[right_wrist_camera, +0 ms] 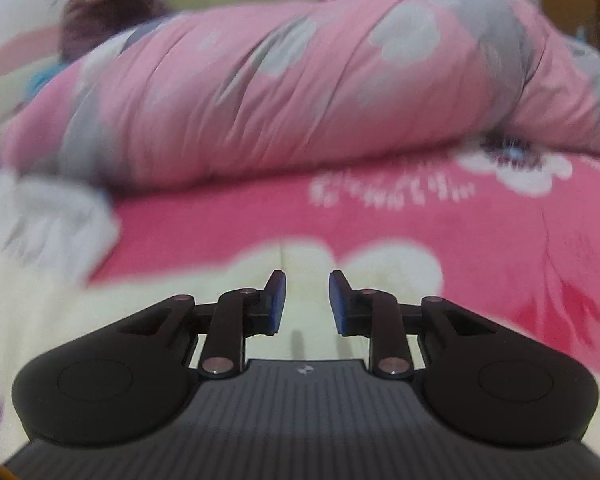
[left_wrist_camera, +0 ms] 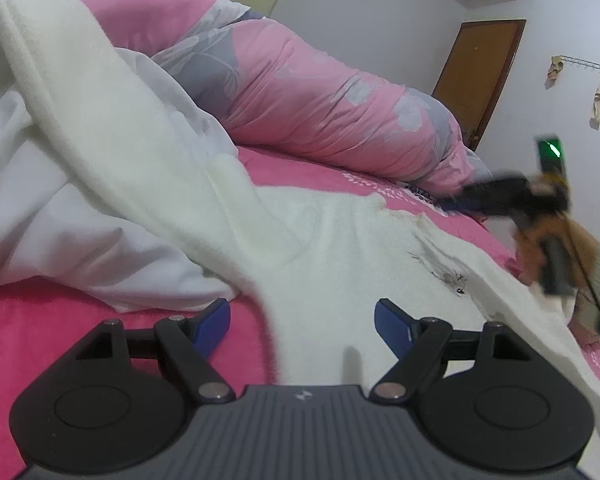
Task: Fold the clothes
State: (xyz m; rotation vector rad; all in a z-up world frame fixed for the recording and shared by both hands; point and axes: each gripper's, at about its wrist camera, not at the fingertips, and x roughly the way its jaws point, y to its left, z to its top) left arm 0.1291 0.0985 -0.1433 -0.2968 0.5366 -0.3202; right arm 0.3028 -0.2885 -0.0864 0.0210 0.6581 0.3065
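A cream fleece garment (left_wrist_camera: 332,240) lies spread across the pink bed sheet (left_wrist_camera: 28,328), with a small dark embroidery (left_wrist_camera: 454,278) on it. One part rises to the upper left over a white thinner cloth (left_wrist_camera: 60,220). My left gripper (left_wrist_camera: 302,322) hovers low over the garment's near edge, jaws wide open and empty. My right gripper (left_wrist_camera: 460,200), blurred and held by a hand, is at the garment's far right edge. In the right wrist view the right gripper (right_wrist_camera: 308,300) stands over cream fleece (right_wrist_camera: 140,320), its pads a narrow gap apart with nothing between them.
A rolled pink quilt with grey flowers (left_wrist_camera: 320,100) (right_wrist_camera: 280,88) lies along the back of the bed. A person in dark purple (right_wrist_camera: 104,12) sits behind it. A brown door (left_wrist_camera: 480,80) and wall hooks (left_wrist_camera: 584,66) are at the right.
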